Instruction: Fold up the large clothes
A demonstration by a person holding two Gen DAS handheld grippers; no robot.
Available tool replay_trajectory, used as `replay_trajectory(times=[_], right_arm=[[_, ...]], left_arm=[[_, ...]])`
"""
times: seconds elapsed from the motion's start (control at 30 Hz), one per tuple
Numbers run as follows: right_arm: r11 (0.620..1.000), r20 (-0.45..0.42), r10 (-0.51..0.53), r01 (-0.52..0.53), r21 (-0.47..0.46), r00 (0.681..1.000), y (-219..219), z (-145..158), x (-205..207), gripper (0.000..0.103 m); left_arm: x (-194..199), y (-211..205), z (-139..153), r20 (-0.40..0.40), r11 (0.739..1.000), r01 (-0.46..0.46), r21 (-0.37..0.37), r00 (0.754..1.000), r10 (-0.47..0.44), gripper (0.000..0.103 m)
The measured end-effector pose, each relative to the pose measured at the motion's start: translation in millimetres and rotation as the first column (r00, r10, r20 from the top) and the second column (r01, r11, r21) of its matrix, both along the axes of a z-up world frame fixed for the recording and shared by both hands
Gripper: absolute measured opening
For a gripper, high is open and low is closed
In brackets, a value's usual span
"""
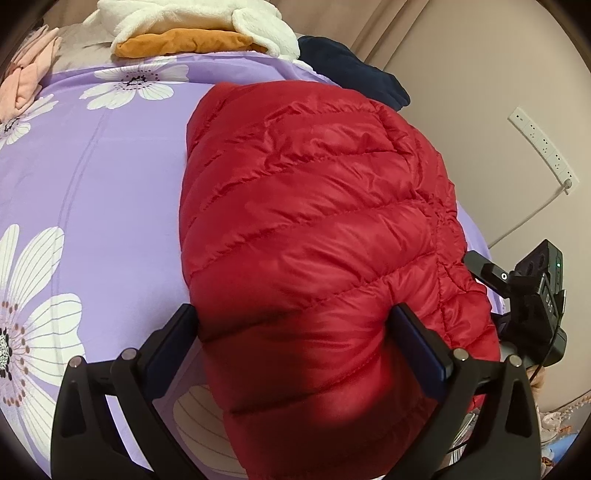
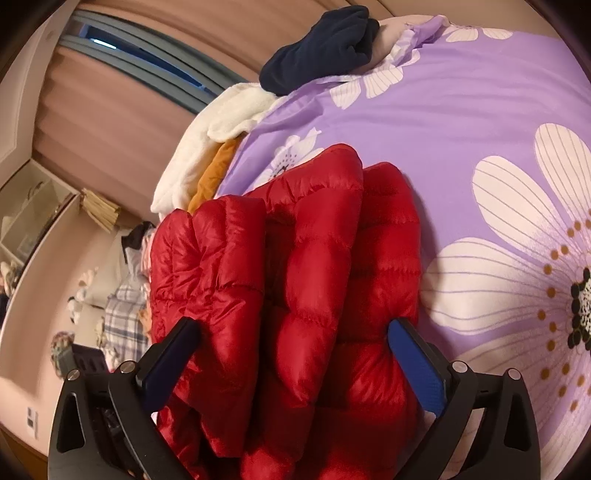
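Note:
A red quilted down jacket [image 1: 314,221] lies folded on a purple flowered bedsheet [image 1: 110,184]. My left gripper [image 1: 295,332] has its jaws wide apart around the near end of the jacket, fabric bulging between the fingers. In the right wrist view the jacket [image 2: 295,277] shows stacked puffy layers. My right gripper [image 2: 293,343] also stands wide around the jacket's thick edge, one finger on each side. The right gripper's body [image 1: 532,295] shows at the jacket's right edge in the left wrist view.
A white fleece [image 1: 192,18] over an orange garment [image 1: 184,42], a navy garment [image 1: 351,70] and pink clothes [image 1: 26,74] lie at the bed's far edge. A wall with a power strip [image 1: 543,147] stands to the right. Curtains and a window [image 2: 140,62] lie beyond.

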State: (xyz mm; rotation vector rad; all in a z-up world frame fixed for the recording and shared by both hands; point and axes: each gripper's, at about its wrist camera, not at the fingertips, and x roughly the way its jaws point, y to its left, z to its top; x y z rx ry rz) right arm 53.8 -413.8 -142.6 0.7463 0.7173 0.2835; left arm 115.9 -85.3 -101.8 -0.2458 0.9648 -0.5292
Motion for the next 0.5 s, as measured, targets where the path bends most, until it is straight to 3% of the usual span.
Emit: replay_trajectory(times=[0.5], right_arm=[[1.000,-0.016,0.017,-0.017,-0.011,1.000,2,-5,10,0.102]], left_arm=[[17,-1,-7,-0.050,0.996,0.054,-0.075,0.997,-0.058,0.103]])
